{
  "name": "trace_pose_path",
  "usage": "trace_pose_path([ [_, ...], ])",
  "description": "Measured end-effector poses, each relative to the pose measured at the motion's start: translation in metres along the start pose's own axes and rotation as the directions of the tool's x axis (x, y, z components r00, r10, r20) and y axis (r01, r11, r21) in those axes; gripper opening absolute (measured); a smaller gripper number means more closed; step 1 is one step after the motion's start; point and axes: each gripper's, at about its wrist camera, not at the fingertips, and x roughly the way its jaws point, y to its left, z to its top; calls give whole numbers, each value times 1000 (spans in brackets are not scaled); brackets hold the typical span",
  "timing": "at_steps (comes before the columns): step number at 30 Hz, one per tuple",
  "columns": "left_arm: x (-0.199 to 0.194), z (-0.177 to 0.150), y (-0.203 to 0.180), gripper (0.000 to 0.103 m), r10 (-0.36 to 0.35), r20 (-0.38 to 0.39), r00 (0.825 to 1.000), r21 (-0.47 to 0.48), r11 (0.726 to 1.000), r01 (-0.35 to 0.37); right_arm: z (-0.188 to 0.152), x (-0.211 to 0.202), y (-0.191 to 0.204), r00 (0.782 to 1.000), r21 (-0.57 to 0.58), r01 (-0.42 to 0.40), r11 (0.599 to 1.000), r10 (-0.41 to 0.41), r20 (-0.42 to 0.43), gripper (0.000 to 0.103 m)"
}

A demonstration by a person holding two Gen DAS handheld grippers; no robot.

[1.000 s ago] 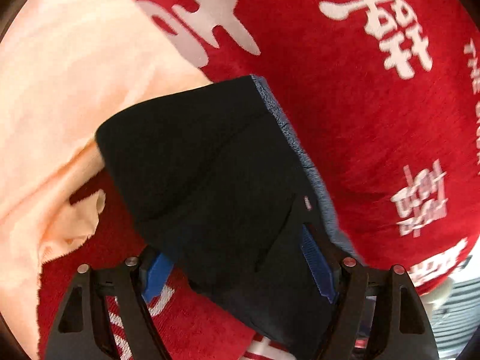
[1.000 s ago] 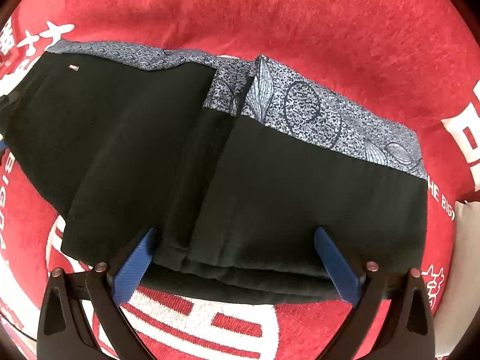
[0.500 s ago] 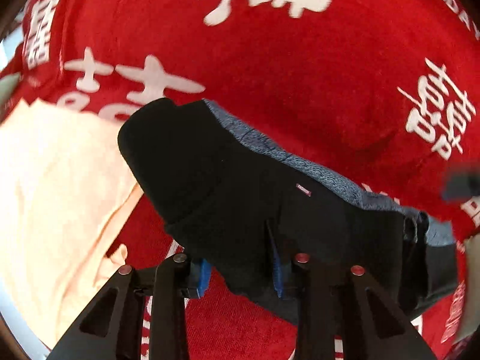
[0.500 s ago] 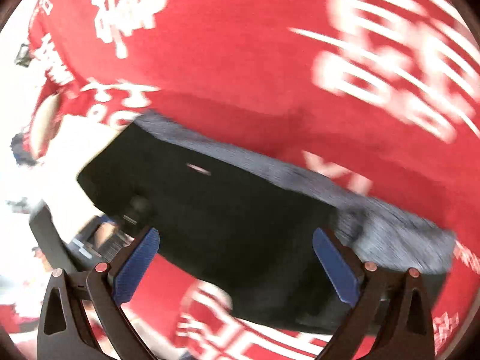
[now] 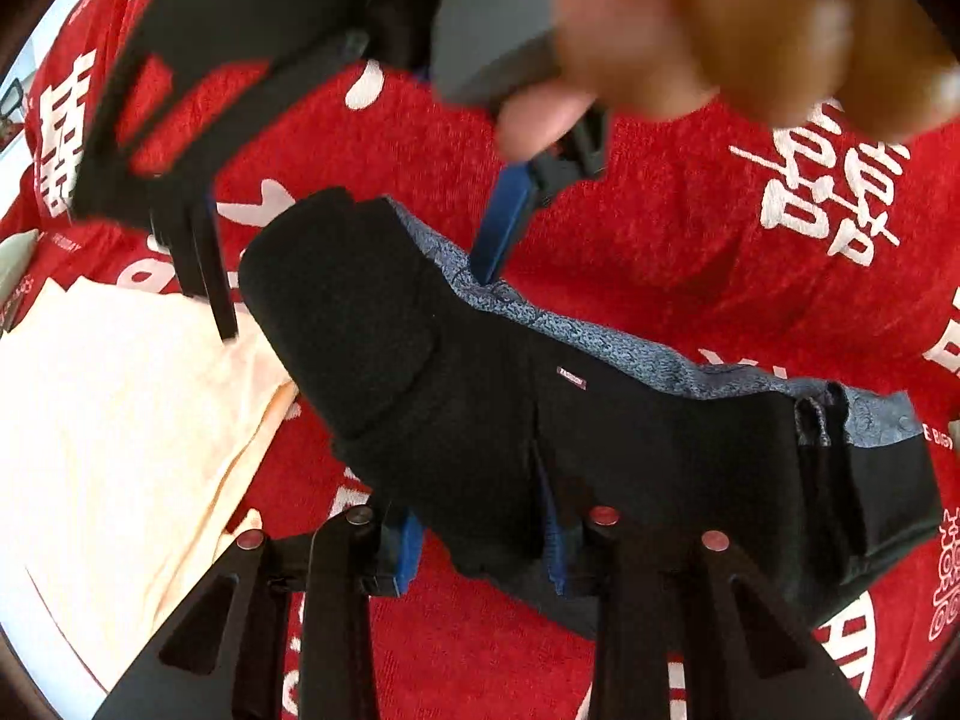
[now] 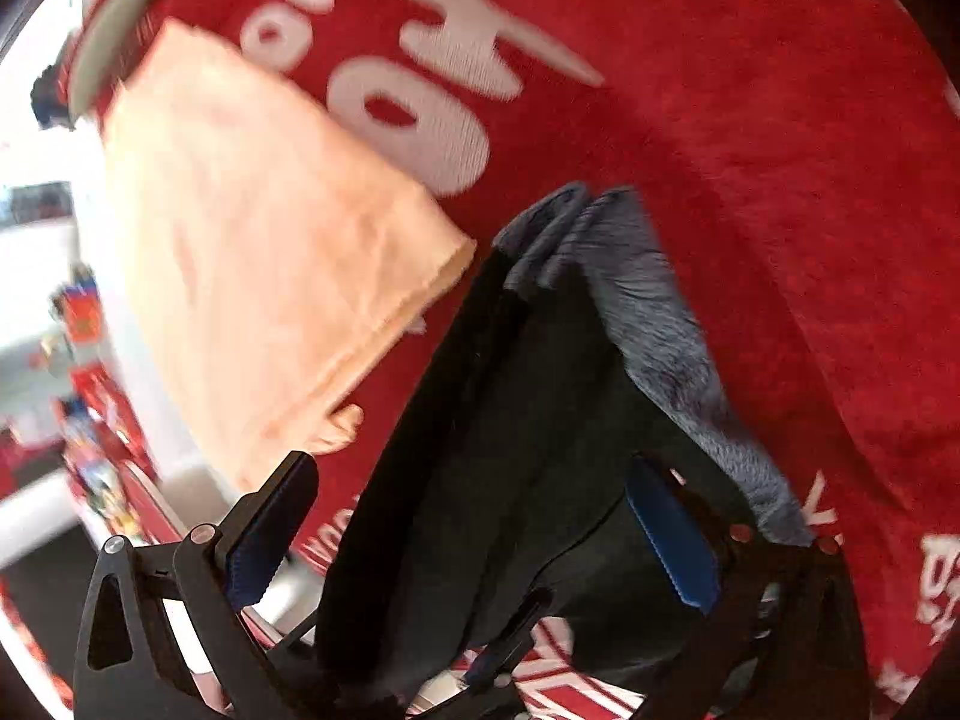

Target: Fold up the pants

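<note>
Left wrist view: left tongs pinch folded black fleece pants; right tongs gape.

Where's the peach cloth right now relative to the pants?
The peach cloth lies on the red blanket, left of the folded pants in the left wrist view; their nearest edges look about touching.

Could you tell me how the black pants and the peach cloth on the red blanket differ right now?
The pants are black with a blue-grey patterned waistband; the peach cloth is one pale colour. The pants lie bunched in thick folds, while the cloth lies flatter. The left gripper is shut on the pants; neither it nor the open right gripper touches the cloth. Both rest side by side on the red blanket.
</note>
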Motion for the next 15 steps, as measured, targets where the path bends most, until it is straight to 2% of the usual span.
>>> trace_pose_path([
  [2,-2,-1,-1,33,-5,4,1000,-4,1000,5,2,13,4,998,-14,35,999,-36,-48,103],
  [4,-4,-2,-3,33,-6,8,1000,2,1000,6,0,18,2,997,-10,22,1000,-23,-67,94],
  [6,-3,-3,-4,33,-4,-2,1000,7,1000,4,-7,16,-9,998,20,-10,1000,12,-58,47],
  [7,-3,-3,-5,33,-16,-9,1000,4,1000,16,-12,11,-14,999,29,-18,999,19,-34,35],
  [8,-5,-3,-7,33,-24,-5,1000,10,1000,24,-16,6,-19,999,36,-35,999,35,3,16],
  [11,-15,1,-23,33,-40,19,999,66,997,39,-33,-11,-36,993,55,-80,995,75,94,16],
  [15,-30,10,-48,33,-76,40,996,123,990,71,-67,-38,-64,966,77,-167,983,147,210,16],
])
